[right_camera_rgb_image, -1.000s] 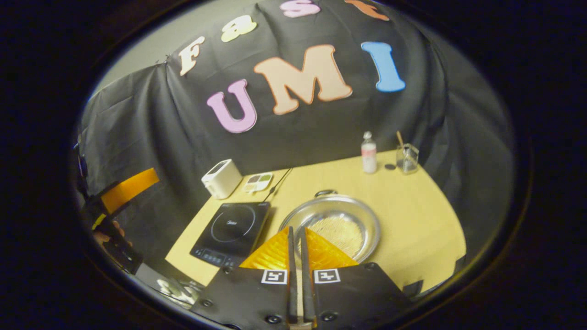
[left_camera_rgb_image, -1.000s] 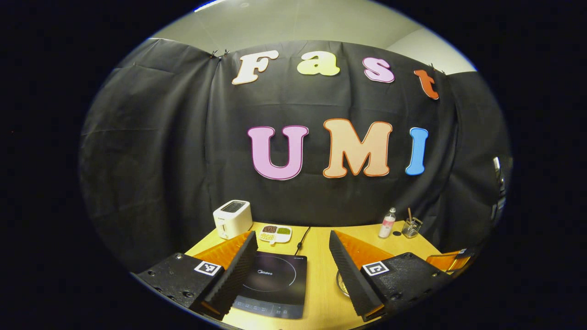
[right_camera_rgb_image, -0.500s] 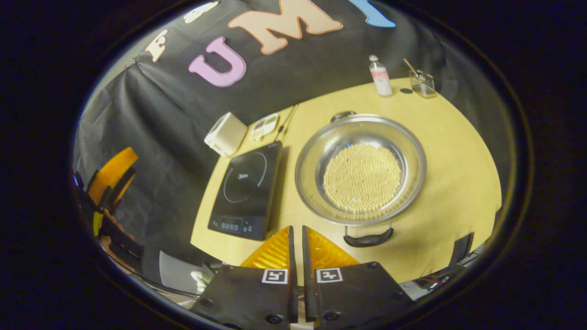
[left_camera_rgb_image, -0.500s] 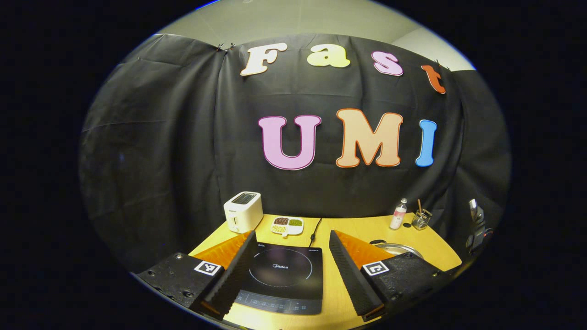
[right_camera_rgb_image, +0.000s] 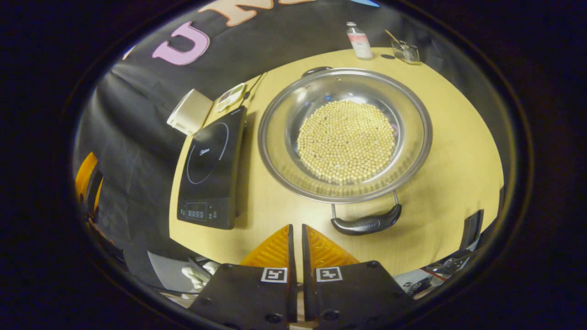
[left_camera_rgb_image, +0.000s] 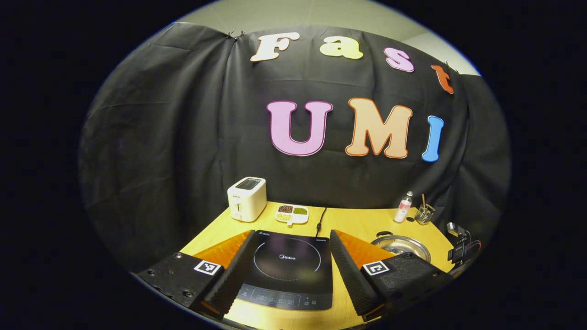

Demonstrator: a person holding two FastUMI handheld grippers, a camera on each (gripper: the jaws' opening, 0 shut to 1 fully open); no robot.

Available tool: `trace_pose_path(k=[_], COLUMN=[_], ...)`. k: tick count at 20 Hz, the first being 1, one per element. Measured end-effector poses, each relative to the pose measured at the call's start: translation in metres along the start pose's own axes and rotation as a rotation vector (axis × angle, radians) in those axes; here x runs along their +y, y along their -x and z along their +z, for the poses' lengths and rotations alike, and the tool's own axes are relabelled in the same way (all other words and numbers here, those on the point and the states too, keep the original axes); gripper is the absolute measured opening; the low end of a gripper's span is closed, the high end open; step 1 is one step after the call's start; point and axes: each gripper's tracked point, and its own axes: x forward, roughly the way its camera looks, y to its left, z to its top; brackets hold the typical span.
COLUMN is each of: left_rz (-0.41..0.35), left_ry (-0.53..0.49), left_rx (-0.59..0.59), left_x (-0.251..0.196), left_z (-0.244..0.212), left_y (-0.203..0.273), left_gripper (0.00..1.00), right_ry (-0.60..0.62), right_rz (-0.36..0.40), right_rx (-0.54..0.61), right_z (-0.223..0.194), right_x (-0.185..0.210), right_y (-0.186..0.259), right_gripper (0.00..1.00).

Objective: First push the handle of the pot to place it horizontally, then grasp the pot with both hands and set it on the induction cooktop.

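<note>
Beneath both claws the yellow worktop [right_camera_rgb_image: 440, 151] is lying, carrying everything. Ahead of the right claw [right_camera_rgb_image: 296, 233] and slightly to its right, the steel pot [right_camera_rgb_image: 345, 135] is sitting on the worktop with pale beans [right_camera_rgb_image: 346, 140] filling its bottom; its near black handle [right_camera_rgb_image: 367, 223] is lying just ahead-right of the claw's tips, apart from them, and the far handle [right_camera_rgb_image: 316, 70] is showing past the rim. That claw's fingers are standing almost together with a thin gap, gripping nothing. Ahead-left of it the black induction cooktop [right_camera_rgb_image: 211, 169] is lying beside the pot. The left claw [left_camera_rgb_image: 290, 240] is standing wide open, framing the cooktop between its fingers, with the pot off to its right. Farther ahead a white toaster [left_camera_rgb_image: 246, 198], a small divided dish [left_camera_rgb_image: 291, 214], a bottle [left_camera_rgb_image: 403, 207] and a glass holder [left_camera_rgb_image: 424, 214] are standing near the wall
</note>
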Motion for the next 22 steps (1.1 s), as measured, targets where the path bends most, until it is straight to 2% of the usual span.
trace_pose_path(k=[2, 11, 12, 13, 22], left_rz=[0.009, 0.030, 0.028, 0.025, 0.006], left_ry=[0.011, 0.020, 0.020, 0.020, -0.001], left_rx=[0.014, 0.019, 0.020, 0.021, 0.035], left_x=[0.006, 0.018, 0.018, 0.019, 0.024], left_z=[-0.006, -0.009, -0.009, -0.009, -0.017], left_y=[-0.003, -0.007, -0.007, -0.007, -0.004], left_gripper=[0.97, 0.96, 0.96, 0.96, 0.96], right_ry=[-0.006, -0.009, -0.015, -0.023, -0.085], right_rz=[-0.022, -0.108, -0.118, -0.128, -0.243], right_rx=[0.010, 0.037, 0.032, 0.026, -0.039], right_z=[-0.001, -0.007, -0.004, -0.005, 0.023], right_x=[-0.007, -0.033, -0.037, -0.041, -0.097], right_y=[-0.006, -0.012, -0.012, -0.011, -0.001], right_gripper=[0.09, 0.06, 0.00, 0.06, 0.06])
